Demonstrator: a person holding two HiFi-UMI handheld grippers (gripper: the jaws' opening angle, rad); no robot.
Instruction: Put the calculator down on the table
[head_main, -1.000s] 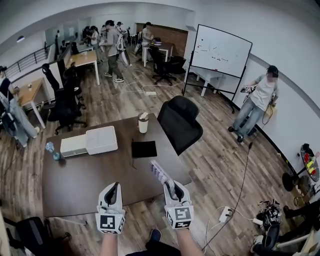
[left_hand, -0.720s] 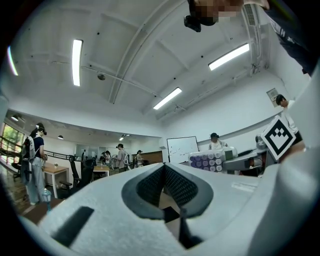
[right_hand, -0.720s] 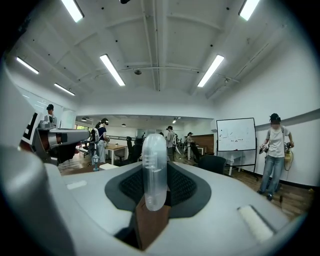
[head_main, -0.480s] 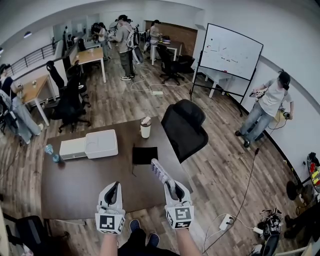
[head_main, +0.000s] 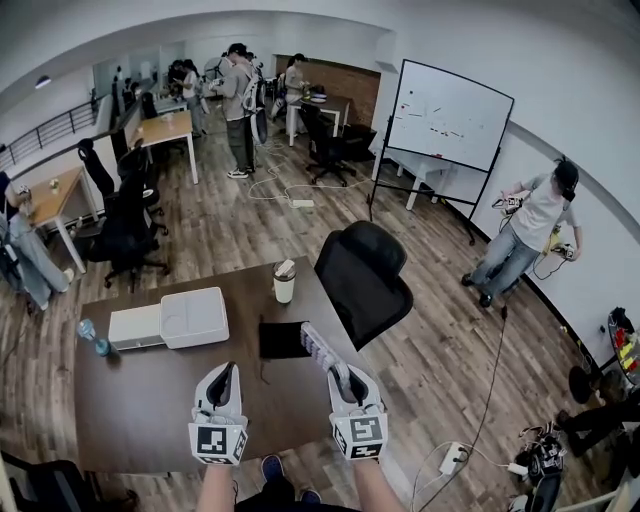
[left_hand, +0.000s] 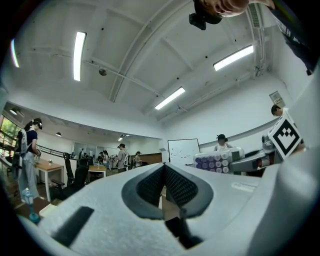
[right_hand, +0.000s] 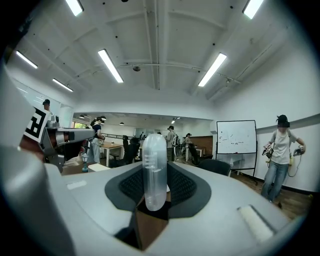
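The calculator (head_main: 318, 347), pale with rows of purple keys, sticks out forward from my right gripper (head_main: 339, 372), which is shut on its near end. In the right gripper view the calculator (right_hand: 154, 167) stands edge-on between the dark pads (right_hand: 182, 186). It hangs above the right front part of the brown table (head_main: 150, 400). My left gripper (head_main: 227, 372) is level beside it, to its left, shut and empty. In the left gripper view the left gripper (left_hand: 163, 169) has its pads together, and the calculator (left_hand: 215, 161) shows at the right.
On the table are a black pad (head_main: 281, 340) just ahead of the calculator, a white box (head_main: 180, 318), a lidded cup (head_main: 285, 282) and a water bottle (head_main: 90, 338) at the left edge. A black office chair (head_main: 365, 265) stands at the table's right. Several people are further off.
Both grippers have moved forward together, from the table's near edge to above its surface, with the calculator still held. The jaws have not changed.
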